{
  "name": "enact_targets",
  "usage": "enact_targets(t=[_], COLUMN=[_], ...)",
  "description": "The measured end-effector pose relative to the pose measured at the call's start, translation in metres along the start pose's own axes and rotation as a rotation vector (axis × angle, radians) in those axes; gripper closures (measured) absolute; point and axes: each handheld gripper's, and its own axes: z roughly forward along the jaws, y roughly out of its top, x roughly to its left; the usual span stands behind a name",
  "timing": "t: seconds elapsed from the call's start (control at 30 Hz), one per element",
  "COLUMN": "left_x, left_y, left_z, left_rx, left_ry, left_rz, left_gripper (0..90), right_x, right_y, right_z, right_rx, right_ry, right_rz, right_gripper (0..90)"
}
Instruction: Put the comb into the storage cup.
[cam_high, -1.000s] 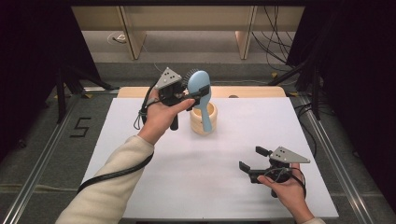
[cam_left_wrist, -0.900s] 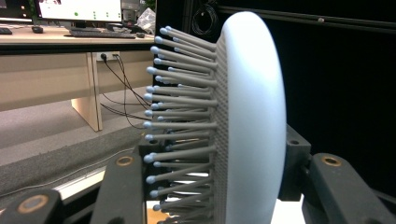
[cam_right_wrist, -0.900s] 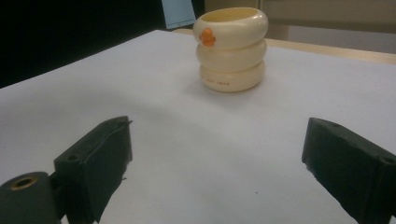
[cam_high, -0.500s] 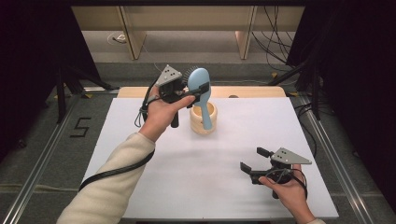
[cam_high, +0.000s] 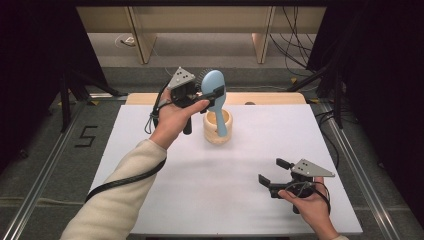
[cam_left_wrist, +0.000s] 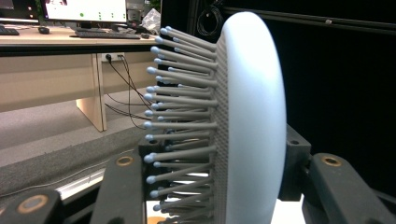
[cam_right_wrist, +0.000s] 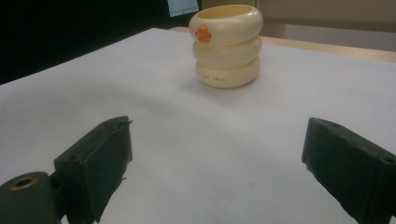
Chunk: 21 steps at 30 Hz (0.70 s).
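**Brush held over the cup, little movement**

Almost nothing has moved since the earlier frames: the left claw (cam_high: 212, 93) is at the same place above the far part of the counter (cam_high: 150, 165), and the brush (cam_high: 215, 97) has only turned a little, so its handle now hangs more straight toward the cup (cam_high: 218, 127). The right claw (cam_high: 274, 175) has also kept its place near the front right corner.

The left claw grips the brush by its head. In the left gripper view one jaw presses on the smooth light blue back of the brush (cam_left_wrist: 254, 116) and the other jaw is on the side of the grey bristles. The head is up and the handle points down. In the high view the handle's end is at the cup's mouth, but I cannot tell if it touches the cup or is inside it.

The cup is cream, made like three stacked rings, with a small orange mark (cam_right_wrist: 203, 33) on its side. It stands upright on the counter.

The right claw (cam_right_wrist: 215, 172) is open with nothing between its jaws, low over the counter, pointing toward the cup and well apart from it.
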Motion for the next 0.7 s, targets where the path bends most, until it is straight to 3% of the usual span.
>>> enact_targets(t=[0.7], left_x=[0.002], left_y=[0.010], left_z=[0.006], left_rx=[-0.007], left_ry=[0.005], left_rz=[-0.004], left_gripper=[49.6], right_x=[-0.001], right_y=[-0.002], right_z=[-0.002], right_rx=[0.006], right_ry=[-0.013], right_rz=[-0.005], right_gripper=[9.4])
